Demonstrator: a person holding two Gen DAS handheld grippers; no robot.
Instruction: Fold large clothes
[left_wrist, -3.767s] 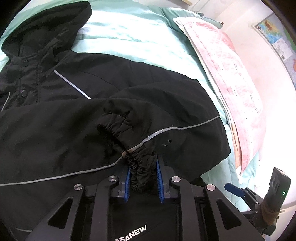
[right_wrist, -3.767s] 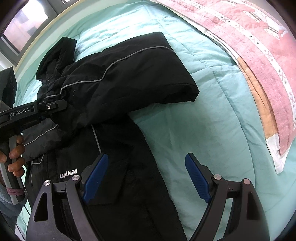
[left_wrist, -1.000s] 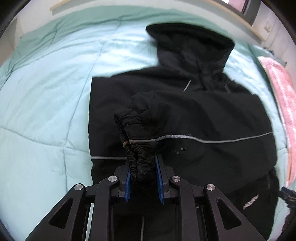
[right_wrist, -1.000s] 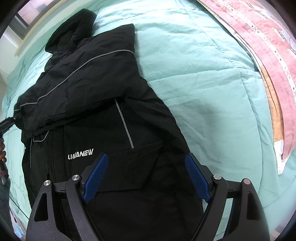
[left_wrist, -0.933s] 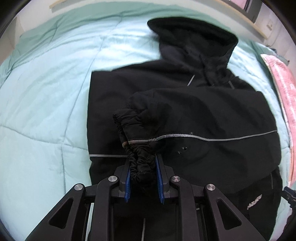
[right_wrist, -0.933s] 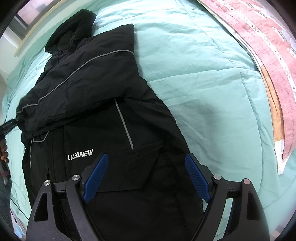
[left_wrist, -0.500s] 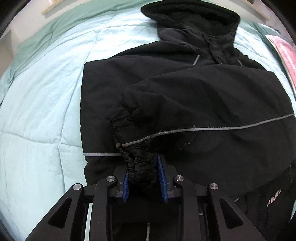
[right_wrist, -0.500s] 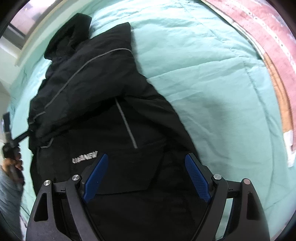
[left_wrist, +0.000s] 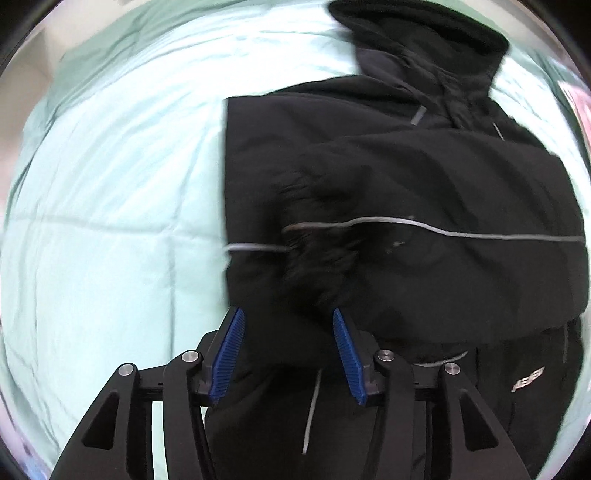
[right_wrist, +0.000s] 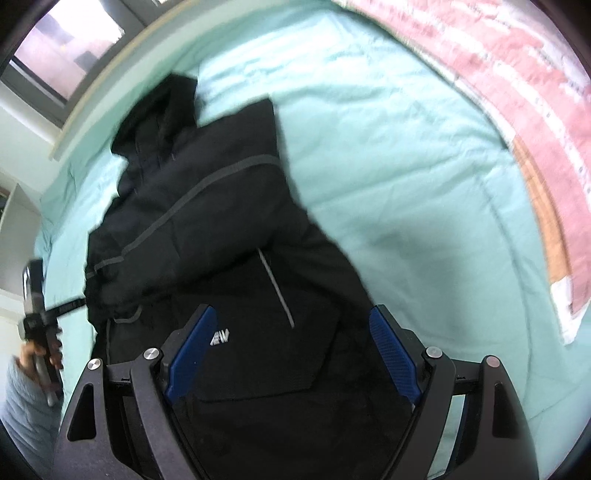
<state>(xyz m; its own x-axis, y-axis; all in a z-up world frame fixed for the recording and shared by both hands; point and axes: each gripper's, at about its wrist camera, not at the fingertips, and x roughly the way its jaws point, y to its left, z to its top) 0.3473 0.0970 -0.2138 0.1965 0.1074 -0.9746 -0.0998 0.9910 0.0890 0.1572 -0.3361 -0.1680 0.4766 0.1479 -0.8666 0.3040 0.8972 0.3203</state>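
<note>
A black hooded jacket (left_wrist: 424, 177) lies front up on a mint duvet (left_wrist: 110, 184), hood (left_wrist: 424, 40) at the far end. One sleeve is folded across the chest, and its gathered cuff (left_wrist: 317, 236) rests blurred on the jacket's left side. My left gripper (left_wrist: 288, 354) hovers just short of that cuff; its jaws are opening and the blue pads (left_wrist: 229, 350) touch no cloth. In the right wrist view the jacket (right_wrist: 221, 258) fills the centre. My right gripper (right_wrist: 293, 354) hangs open above its lower front, holding nothing.
A pink patterned blanket (right_wrist: 517, 74) lies along the bed's right side. A window (right_wrist: 66, 44) and sill stand beyond the hood. In the right wrist view, the person's hand (right_wrist: 40, 354) holds the left gripper's handle at the left edge. Bare duvet (right_wrist: 406, 147) spreads right of the jacket.
The left gripper's jaws have spread and let go of the sleeve cuff, which now lies on the jacket. The right gripper has risen a little, jaws still wide.
</note>
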